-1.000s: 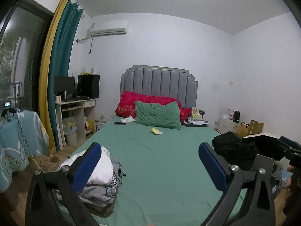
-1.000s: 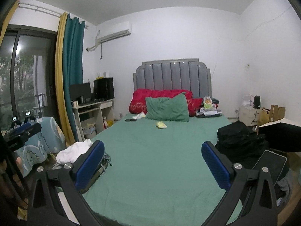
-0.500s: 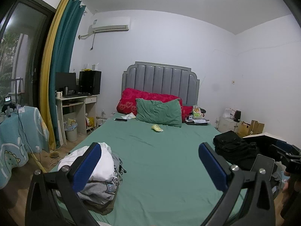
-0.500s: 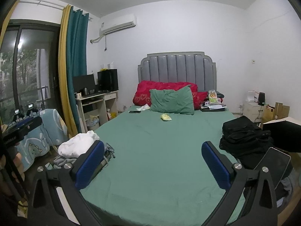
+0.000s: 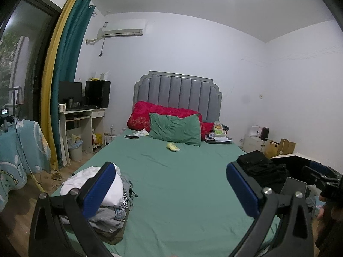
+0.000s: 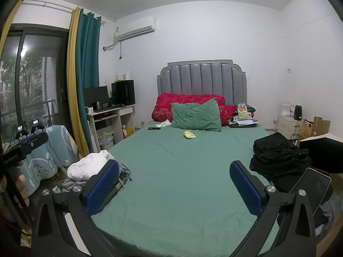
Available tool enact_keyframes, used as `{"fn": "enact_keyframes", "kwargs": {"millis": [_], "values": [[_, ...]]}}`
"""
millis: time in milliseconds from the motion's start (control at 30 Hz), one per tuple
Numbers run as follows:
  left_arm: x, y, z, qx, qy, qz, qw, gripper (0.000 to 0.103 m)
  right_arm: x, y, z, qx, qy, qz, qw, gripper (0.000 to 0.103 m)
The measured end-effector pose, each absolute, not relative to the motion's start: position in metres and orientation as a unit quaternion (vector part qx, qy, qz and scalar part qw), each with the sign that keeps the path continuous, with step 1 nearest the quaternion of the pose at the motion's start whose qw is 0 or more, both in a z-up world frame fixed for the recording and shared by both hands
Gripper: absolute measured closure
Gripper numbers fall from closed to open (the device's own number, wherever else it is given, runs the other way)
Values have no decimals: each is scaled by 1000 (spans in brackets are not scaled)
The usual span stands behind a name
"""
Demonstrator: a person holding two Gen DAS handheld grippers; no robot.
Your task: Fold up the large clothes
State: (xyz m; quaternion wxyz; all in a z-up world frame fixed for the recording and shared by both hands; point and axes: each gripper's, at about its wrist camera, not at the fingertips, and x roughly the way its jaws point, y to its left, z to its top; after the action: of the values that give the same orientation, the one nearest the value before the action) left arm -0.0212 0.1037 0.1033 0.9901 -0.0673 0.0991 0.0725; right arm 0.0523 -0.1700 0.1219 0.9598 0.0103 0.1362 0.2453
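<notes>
A heap of white and grey clothes (image 5: 111, 201) lies on the near left corner of the green bed (image 5: 182, 184); it also shows in the right wrist view (image 6: 90, 169). A pile of black clothes (image 5: 261, 167) sits on the bed's right edge, also in the right wrist view (image 6: 276, 154). My left gripper (image 5: 170, 187) is open and empty, held above the foot of the bed, its left finger in front of the white heap. My right gripper (image 6: 174, 186) is open and empty over the bed's near end.
A green pillow (image 5: 174, 129), red quilt (image 5: 141, 115), phone (image 5: 131, 137) and small yellow item (image 5: 173, 147) lie near the headboard. A desk (image 5: 81, 120) stands left, a nightstand (image 6: 289, 126) and boxes right. A tablet (image 6: 310, 188) leans at the bed's right edge.
Both grippers have tilted up a little and moved slightly; the bed sits lower in both views. Both stay open and empty.
</notes>
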Motion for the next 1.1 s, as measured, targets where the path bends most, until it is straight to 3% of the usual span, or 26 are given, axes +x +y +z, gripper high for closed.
{"fn": "enact_keyframes", "kwargs": {"millis": [1100], "values": [[-19, 90, 110, -58, 98, 73, 991, 0, 49, -170, 125, 13, 133, 242, 961, 1]]}}
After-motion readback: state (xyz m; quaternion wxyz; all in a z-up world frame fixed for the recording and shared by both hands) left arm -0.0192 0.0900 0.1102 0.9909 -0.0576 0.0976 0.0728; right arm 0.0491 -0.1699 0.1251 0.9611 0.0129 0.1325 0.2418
